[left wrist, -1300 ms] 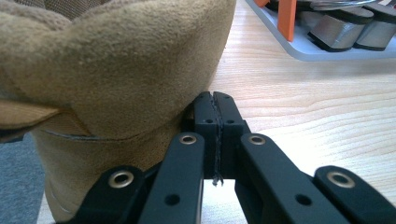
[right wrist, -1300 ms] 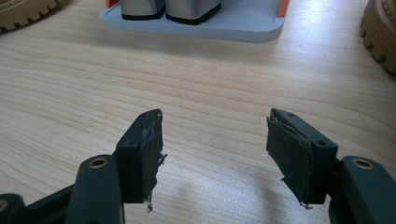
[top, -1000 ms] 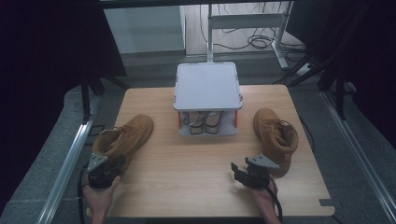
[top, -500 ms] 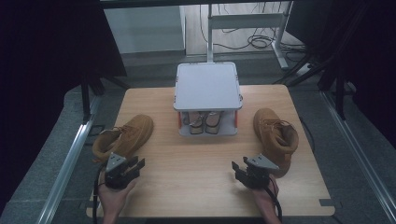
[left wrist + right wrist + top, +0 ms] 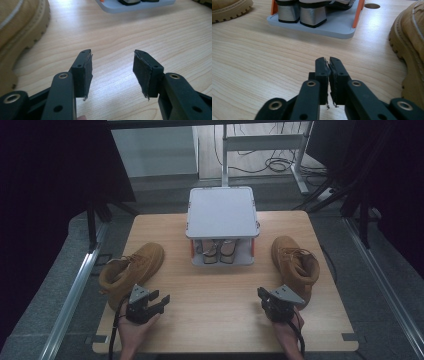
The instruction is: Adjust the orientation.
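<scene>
Two tan boots lie on the wooden table: the left boot and the right boot. My left gripper sits just right of the left boot's heel. Its jaws have just been opening, and they stand open over bare wood with nothing between them. My right gripper rests just left of the right boot. Its jaws have just been closing, and the pads meet with nothing in them.
A grey two-tier rack stands at the back middle, with a pair of block-heeled shoes on its lower shelf. Bare wood lies between the grippers. Dark curtains, metal rails and floor cables surround the table.
My left gripper has moved right, away from the left boot's heel, and its jaws have opened. The right gripper's jaws have closed while that hand stayed in place. Both boots are unmoved.
</scene>
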The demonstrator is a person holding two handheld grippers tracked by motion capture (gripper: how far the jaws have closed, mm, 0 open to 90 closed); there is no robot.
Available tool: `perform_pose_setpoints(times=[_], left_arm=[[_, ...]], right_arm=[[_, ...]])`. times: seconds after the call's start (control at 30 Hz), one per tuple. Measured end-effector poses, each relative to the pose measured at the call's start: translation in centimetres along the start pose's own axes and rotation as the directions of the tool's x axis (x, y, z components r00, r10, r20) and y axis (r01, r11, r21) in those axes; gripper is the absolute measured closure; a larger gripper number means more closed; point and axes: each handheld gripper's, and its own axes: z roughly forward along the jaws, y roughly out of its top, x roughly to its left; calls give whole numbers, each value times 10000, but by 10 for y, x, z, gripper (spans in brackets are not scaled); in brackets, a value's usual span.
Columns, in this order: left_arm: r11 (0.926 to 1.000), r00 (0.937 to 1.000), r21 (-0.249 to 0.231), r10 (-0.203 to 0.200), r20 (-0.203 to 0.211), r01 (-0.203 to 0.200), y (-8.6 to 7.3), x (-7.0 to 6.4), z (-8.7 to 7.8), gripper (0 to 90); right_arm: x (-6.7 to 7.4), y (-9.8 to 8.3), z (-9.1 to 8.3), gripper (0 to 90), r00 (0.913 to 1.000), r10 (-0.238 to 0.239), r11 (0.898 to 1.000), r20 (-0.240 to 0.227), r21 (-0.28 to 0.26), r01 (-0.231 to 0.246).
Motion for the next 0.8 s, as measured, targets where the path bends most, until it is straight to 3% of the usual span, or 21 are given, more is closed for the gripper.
perform_pose_setpoints(times=[0.17, 0.3, 0.63, 0.73, 0.8], left_arm=[[10000, 10000, 6, 19, 88, -19, -1, -2, 3, 489], [9999, 9999, -110, -73, 118, 74, 0, -1, 2, 490], [9998, 9998, -96, -162, 150, 163, 0, 2, 2, 487], [9995, 9995, -133, -280, 140, 282, 0, 4, 1, 488], [9995, 9995, -138, -283, 139, 285, 0, 4, 1, 488]], right_arm=[[-6, 1, -3, 877, 9997, -148, 9999, 189, -39, 149], [-14, 1, -8, 892, 9972, -392, 9991, 638, -134, 401], [-50, -6, -23, 895, 9880, 41, 9999, 1547, -132, -20], [-62, -7, -27, 895, 9956, 238, 9992, 910, -343, -208], [-64, -9, -28, 895, 9965, 39, 9994, 830, -354, -10]])
